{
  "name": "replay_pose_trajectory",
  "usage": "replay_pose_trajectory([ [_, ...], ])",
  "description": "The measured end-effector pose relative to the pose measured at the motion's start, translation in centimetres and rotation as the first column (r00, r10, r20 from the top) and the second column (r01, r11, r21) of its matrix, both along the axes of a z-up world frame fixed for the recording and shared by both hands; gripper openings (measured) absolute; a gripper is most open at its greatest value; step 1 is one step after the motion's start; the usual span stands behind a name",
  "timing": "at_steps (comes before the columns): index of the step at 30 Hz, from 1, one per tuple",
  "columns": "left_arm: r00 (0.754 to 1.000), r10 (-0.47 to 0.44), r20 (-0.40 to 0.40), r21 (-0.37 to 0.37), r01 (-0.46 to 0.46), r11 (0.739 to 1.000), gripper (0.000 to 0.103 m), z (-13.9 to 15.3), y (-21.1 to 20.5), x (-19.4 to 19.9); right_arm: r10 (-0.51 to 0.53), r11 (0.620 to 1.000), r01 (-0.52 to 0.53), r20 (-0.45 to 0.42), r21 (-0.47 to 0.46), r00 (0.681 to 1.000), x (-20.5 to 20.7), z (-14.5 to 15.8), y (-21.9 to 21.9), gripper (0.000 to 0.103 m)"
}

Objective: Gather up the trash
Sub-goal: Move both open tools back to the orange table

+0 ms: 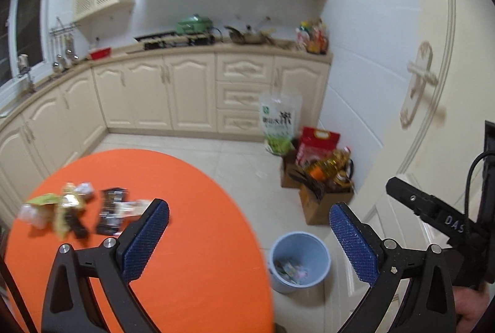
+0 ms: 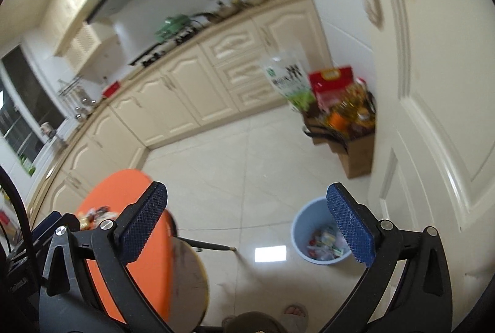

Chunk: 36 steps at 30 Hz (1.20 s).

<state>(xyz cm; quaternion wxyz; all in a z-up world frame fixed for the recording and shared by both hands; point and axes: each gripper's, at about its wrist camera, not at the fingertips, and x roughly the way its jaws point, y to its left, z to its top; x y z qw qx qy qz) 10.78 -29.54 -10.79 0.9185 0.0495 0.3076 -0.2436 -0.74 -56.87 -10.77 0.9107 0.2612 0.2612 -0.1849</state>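
Wrappers [image 1: 77,209] on orange table [image 1: 191,209] — clear from left wrist only.

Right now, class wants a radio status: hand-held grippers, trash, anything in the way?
Left hand-held gripper open, empty. Right hand-held gripper open, empty. Wrappers on orange table; blue bin on floor holds trash. Path clear.

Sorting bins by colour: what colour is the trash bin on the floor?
Light blue bin; clearest in the right wrist view.
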Motion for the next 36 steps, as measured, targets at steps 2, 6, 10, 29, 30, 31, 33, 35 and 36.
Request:
replay_pose_trajectory([
  [2,0.999,0.03,0.027,-0.016,-0.03,0.999,0.102,0.6,3.2,-1.9,0.034,0.999,-0.033,0.019,-0.033,0.999,0.2,1.8,2.9,0.103],
  [6,0.994,0.089,0.07,-0.052,-0.085,0.995,0.102,2.3,8.9,-5.7,0.102,0.99,-0.097,0.046,-0.101,0.994,0.5,4.8,8.2,0.103],
  [10,0.981,0.156,0.118,-0.08,-0.147,0.986,0.102,2.8,13.6,-9.2,0.181,0.971,-0.168,0.062,-0.171,0.982,0.7,7.0,13.7,0.103],
  [29,0.882,0.436,0.179,-0.174,-0.407,0.897,0.102,0.0,25.8,-24.2,0.43,0.843,-0.378,0.057,-0.383,0.901,2.4,10.8,33.2,0.103],
  [30,0.879,0.443,0.177,-0.173,-0.415,0.893,0.102,-0.1,25.8,-24.8,0.437,0.839,-0.385,0.054,-0.384,0.898,2.5,10.6,33.6,0.103],
  [31,0.876,0.45,0.176,-0.174,-0.422,0.89,0.102,-0.3,25.9,-25.3,0.443,0.836,-0.393,0.049,-0.383,0.895,2.8,10.5,33.9,0.103],
  [33,0.872,0.458,0.171,-0.176,-0.43,0.885,0.102,-0.4,26.0,-25.8,0.454,0.829,-0.407,0.037,-0.383,0.89,3.3,10.0,34.4,0.103],
  [35,0.868,0.469,0.162,-0.174,-0.443,0.879,0.102,-1.0,25.8,-26.3,0.456,0.825,-0.414,0.02,-0.385,0.89,3.9,9.5,34.5,0.103],
  [36,0.869,0.471,0.153,-0.174,-0.445,0.878,0.102,-0.8,25.8,-25.5,0.456,0.823,-0.417,0.011,-0.385,0.89,4.2,9.2,34.4,0.103],
])
